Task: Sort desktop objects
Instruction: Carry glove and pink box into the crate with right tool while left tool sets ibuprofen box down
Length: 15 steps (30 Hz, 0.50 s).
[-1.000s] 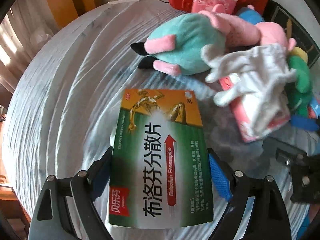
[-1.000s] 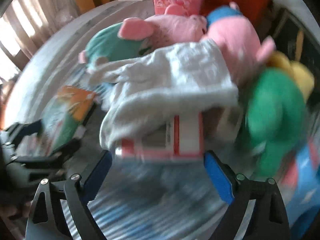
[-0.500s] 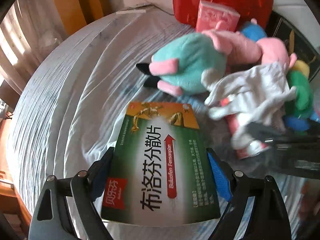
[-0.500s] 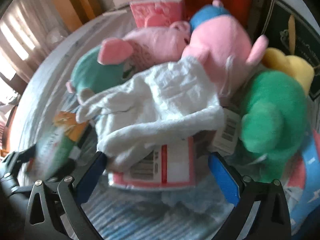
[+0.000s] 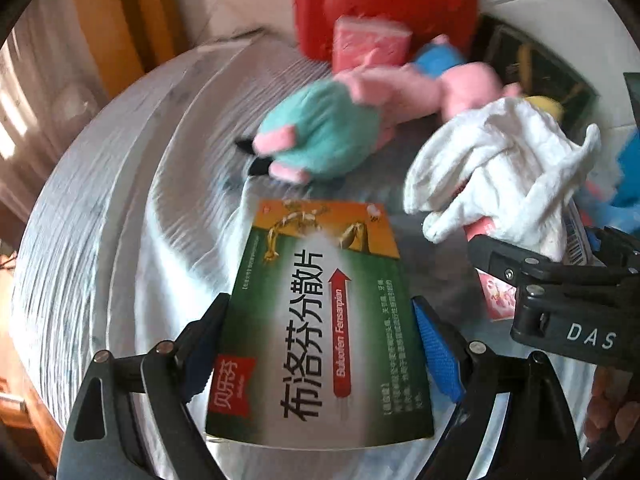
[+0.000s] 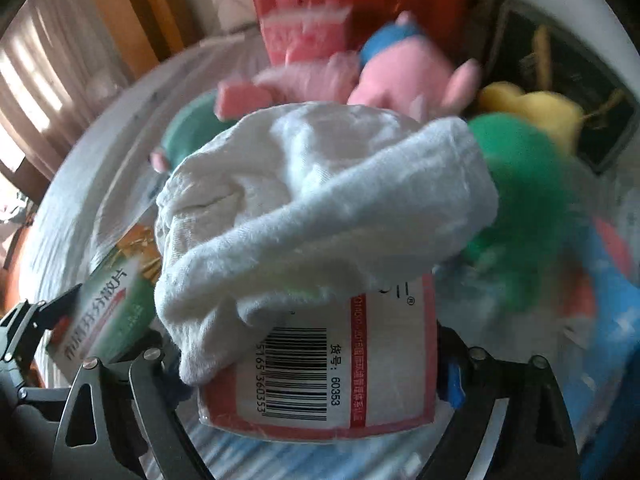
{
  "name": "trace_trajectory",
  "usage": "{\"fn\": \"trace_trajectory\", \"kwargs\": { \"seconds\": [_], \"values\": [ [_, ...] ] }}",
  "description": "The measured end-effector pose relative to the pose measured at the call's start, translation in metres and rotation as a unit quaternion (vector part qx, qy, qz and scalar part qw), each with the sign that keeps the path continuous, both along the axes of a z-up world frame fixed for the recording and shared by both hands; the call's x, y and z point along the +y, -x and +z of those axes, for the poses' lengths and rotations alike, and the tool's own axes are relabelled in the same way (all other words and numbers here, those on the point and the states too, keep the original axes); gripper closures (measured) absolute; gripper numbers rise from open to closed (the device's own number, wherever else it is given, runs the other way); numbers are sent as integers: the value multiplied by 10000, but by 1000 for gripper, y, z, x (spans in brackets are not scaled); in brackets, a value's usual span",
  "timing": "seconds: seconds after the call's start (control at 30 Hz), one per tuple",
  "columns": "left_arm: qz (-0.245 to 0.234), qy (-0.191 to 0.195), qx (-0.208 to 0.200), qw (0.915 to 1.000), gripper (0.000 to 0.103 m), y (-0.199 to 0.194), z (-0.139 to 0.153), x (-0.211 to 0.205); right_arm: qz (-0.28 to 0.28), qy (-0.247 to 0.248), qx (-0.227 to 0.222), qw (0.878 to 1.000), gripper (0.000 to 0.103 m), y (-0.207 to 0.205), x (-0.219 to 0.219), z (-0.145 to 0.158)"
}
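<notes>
Left wrist view: the left gripper has its fingers pinching a green medicine box by its 2 long sides, the box reaching toward 12 o'clock over the white counter. Its face reads "布洛芬分散片" and "Buluofen Fensanpian", with a red corner patch reading "贝乐芬". At 3 o'clock the right gripper, marked "DAS", carries a pink box with a white cloth draped over it. A teal plush toy lies at 12 o'clock, a pink plush toy behind it, and a red bag beyond.

Right wrist view: the right gripper's fingers are pinching the pink box, held at the centre. Its label shows a barcode, "货号: 60353". The white cloth covers the box's far end and spills over the left finger. A green plush toy sits at 2 o'clock and the medicine box at 9 o'clock.

The cloth is only draped, so I judge a tilt or quick swing could let it slide off. The 2 boxes are close together, so they could knock.
</notes>
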<state>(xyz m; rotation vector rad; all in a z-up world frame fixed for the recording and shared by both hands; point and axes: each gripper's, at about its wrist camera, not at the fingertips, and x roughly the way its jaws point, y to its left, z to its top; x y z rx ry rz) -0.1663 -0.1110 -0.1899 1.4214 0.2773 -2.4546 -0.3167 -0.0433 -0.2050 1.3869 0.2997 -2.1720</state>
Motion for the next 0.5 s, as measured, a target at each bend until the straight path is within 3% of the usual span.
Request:
{"fn": "trace_trajectory", "kwargs": {
  "seconds": [0.03,0.17,0.23,0.33,0.5],
  "values": [
    [-88,-36,91,9999,16,17,2,-11,-84,56,98,9999,11,-8,9,13],
    [-341,53,616,9975,16,-7,50,8,-521,259,502,9970,11,-40,49,65],
    [-526,161,929,9942,30,-20,74,19,-707,318,707,9945,11,-53,62,89],
    [-739,333,1145,9901,40,-19,96,17,-933,408,981,9900,11,-72,96,125],
    [-794,508,1305,9870,40,-28,123,38,-1217,474,1246,9836,11,-102,134,159]
  ]
}}
